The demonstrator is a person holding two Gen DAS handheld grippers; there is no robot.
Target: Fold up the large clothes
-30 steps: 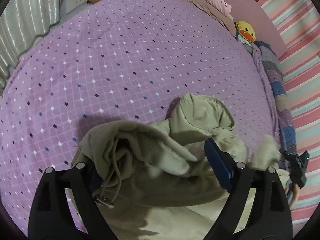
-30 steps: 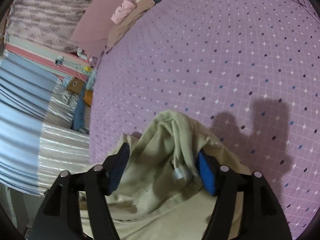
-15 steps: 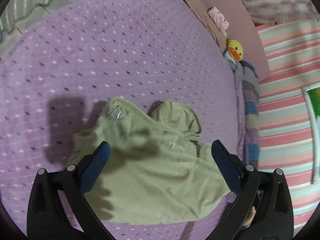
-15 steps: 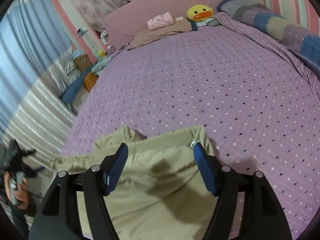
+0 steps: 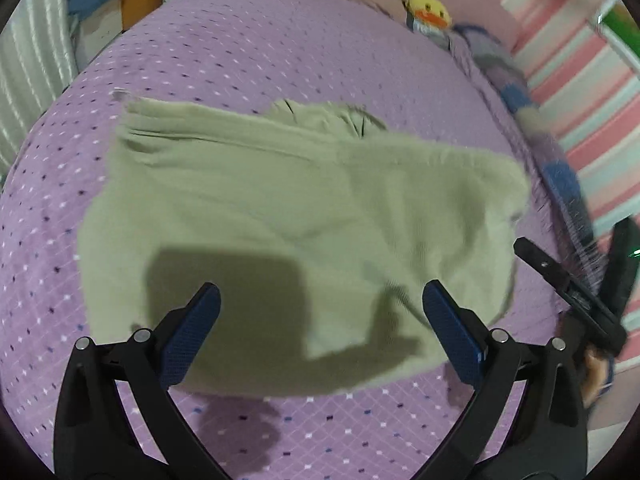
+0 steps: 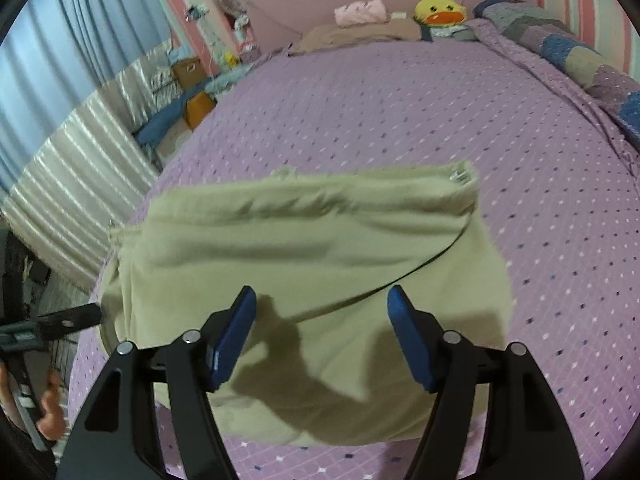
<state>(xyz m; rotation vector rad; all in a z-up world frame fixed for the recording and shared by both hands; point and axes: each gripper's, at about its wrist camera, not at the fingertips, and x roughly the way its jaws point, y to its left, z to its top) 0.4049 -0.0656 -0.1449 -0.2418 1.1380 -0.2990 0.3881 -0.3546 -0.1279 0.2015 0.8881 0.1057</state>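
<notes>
1. My left gripper (image 5: 320, 320) hangs above the garment, jaws spread wide, nothing between them. Fingers are black with flat blue textured pads (image 5: 192, 336).
2. My right gripper (image 6: 322, 334) is likewise spread wide and has hold of nothing; same black frame, blue pads (image 6: 408, 344).
3. The garment (image 5: 280, 220) is a pale olive-green piece of soft, thick, matte knit. It lies on the bed as a roughly rectangular bundle, folded over itself, with gentle creases running across.
4. From the right wrist view, the garment (image 6: 304, 264) shows a rolled, bunched far edge. A thin dark cord (image 6: 400, 276) curves across its top. A small metallic bit (image 6: 458, 176) sits at the far right corner.
5. In the left wrist view the right side of the cloth is blurred, edges fuzzy; I cannot tell its exact outline there.
6. The bedsheet (image 6: 400, 120) is purple, quilted-looking, with a diamond grid and small white and dark dots.
7. At the headboard end: a yellow duck plush (image 6: 440, 10), round, orange bill; a pink fluffy item (image 6: 360, 12) beside it on a tan cloth (image 6: 360, 34).
8. A knitted blanket (image 6: 580, 56) in blue, grey and purple blocks runs along the bed's right edge.
9. Gripper shadows fall dark on the garment's near half.
</notes>
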